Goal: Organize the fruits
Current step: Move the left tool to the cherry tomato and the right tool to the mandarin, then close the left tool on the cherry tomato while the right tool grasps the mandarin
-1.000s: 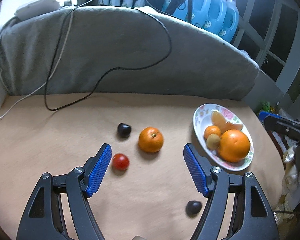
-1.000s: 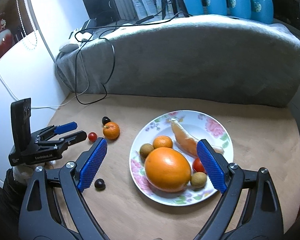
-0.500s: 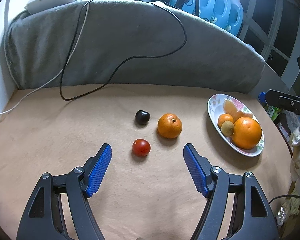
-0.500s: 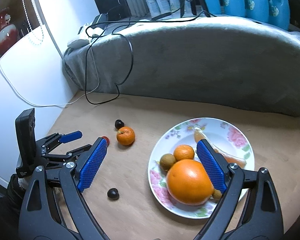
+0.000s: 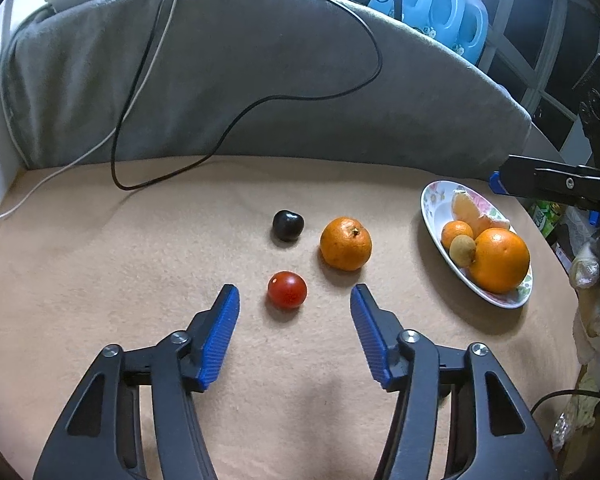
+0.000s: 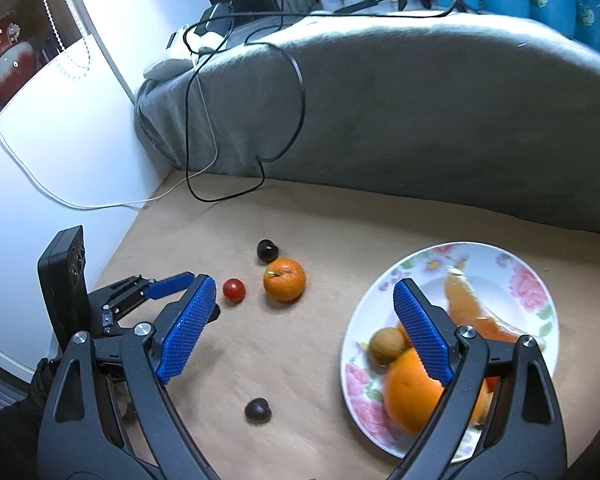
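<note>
The left tongs [image 5: 294, 300] are held released, jaws spread to either side of a cherry tomato [image 5: 287, 289] on the desk [image 5: 100, 280], without contact. A tangerine [image 5: 345, 243] and a dark cherry [image 5: 287, 225] lie just beyond. The right tongs [image 6: 304, 308] are released above the floral plate [image 6: 532, 280], nothing grasped.

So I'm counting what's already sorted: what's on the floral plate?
On the floral plate: a large orange, a small orange, a brown round fruit, a peeled segment. The right gripper covers anything else.
</note>
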### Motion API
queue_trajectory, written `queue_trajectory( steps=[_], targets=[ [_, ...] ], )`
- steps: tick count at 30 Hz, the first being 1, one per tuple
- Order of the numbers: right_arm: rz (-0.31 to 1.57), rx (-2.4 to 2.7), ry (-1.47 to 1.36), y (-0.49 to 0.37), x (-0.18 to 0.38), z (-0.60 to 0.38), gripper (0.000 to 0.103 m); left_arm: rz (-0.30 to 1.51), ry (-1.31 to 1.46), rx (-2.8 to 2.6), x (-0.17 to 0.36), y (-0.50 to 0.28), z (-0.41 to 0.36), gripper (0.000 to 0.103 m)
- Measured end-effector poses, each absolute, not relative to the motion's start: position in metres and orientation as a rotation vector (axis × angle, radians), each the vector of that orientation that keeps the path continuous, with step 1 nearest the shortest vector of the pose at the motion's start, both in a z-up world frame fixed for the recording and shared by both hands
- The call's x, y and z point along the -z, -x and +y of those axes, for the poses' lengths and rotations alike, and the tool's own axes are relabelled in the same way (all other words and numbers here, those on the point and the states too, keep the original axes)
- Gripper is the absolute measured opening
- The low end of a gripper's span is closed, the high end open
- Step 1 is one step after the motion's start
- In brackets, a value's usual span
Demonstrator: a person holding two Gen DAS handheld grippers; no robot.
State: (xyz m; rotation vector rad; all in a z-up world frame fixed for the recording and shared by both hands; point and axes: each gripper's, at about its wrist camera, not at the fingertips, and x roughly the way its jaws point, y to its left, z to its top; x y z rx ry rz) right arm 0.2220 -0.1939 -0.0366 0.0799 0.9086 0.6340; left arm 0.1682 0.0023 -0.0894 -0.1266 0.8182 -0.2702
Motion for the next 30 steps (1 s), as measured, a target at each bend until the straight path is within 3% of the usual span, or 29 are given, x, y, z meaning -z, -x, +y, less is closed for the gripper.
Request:
queue_trajectory(
  steps=[2,5,9,12,30],
  targets=[
    [0.928,-0.644,-0.098,-0.227,0.04,-0.188,0.091,0.822,0.134,0.274,0.091,-0.17,0.003,0.056],
    [0.967,-0.657,-0.115,-0.234,0.047,-0.179,0.079,0.827,0.141,0.28,0.094,-0.171,0.003,0.053],
    [1.003,-0.663,-0.116,-0.242,0.055,-0.166,0.077,0.832,0.148,0.287,0.096,-0.175,0.003,0.051],
    [1.039,-0.67,-0.113,-0.248,0.061,-0.155,0.064,0.834,0.153,0.291,0.098,-0.176,0.005,0.049],
    [1.156,-0.621,-0.061,-0.272,0.097,-0.115,0.054,0.858,0.164,0.313,0.109,-0.194,0.002,0.041]
  ],
)
